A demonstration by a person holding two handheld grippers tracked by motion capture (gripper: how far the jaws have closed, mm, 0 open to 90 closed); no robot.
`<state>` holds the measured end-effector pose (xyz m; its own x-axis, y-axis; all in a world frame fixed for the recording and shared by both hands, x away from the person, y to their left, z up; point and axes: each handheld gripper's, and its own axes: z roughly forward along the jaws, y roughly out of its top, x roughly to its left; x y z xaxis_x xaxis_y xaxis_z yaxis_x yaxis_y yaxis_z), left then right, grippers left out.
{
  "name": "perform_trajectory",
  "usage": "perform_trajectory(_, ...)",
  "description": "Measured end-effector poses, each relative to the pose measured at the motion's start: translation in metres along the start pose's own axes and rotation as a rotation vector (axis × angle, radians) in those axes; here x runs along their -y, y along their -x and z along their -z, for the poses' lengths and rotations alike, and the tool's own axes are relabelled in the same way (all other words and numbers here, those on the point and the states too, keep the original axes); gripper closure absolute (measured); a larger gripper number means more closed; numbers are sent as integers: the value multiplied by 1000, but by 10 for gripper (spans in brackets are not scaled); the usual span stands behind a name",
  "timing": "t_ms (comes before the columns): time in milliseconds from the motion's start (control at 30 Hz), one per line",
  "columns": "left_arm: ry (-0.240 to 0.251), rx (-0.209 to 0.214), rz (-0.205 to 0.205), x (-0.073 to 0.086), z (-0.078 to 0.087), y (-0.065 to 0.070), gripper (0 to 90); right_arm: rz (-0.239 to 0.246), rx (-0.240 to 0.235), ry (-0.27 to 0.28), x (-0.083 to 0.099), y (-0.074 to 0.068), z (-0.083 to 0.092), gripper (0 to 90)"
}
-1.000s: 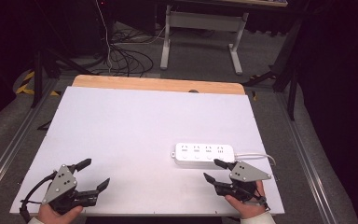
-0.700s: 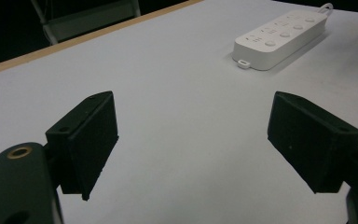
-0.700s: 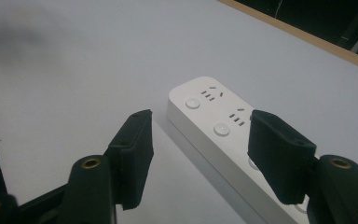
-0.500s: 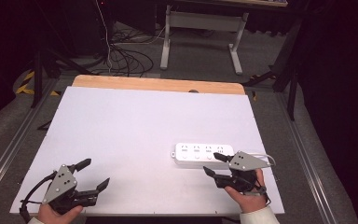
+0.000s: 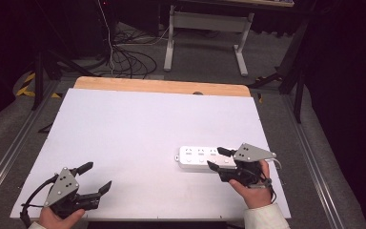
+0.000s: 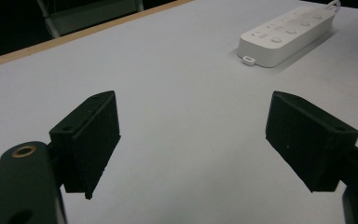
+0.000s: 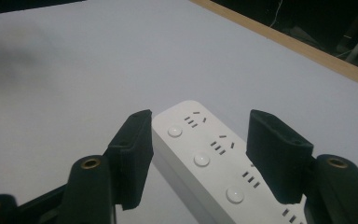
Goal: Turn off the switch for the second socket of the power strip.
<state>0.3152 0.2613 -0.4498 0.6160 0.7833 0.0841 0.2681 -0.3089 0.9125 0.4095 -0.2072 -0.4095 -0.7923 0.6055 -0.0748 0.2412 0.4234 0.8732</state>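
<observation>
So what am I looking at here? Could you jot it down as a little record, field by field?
surface: white table top with a wooden far edge
object: white power strip, lying flat on the table's right side
left gripper: open, over bare table near the front left corner
right gripper: open, jaws on either side of the power strip's end, not closed on it
held by: a person's hands, one per gripper

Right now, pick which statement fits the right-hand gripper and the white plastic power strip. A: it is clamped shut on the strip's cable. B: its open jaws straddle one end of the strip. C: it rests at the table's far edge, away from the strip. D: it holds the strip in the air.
B: the right gripper has its open jaws on either side of the power strip, which lies flat on the table.
</observation>
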Motion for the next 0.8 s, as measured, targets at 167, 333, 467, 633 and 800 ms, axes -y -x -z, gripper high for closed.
perform_trajectory(167,-3,0,-7,0,-1,1,180,-6,13,0,-5,7,-3,414)
perform_trajectory(333,-5,0,-4,0,-1,1,180,-20,23,-14,-7,14,-10,424)
perform_trajectory(467,-5,-2,-7,0,-1,-1,180,-27,44,-43,-6,17,-13,454)
perform_trajectory(633,-17,2,-6,0,-2,0,180,-43,59,-63,-5,20,-13,524)
perform_trajectory(800,-18,1,-5,0,-2,0,180,-43,59,-74,-5,22,-13,737)
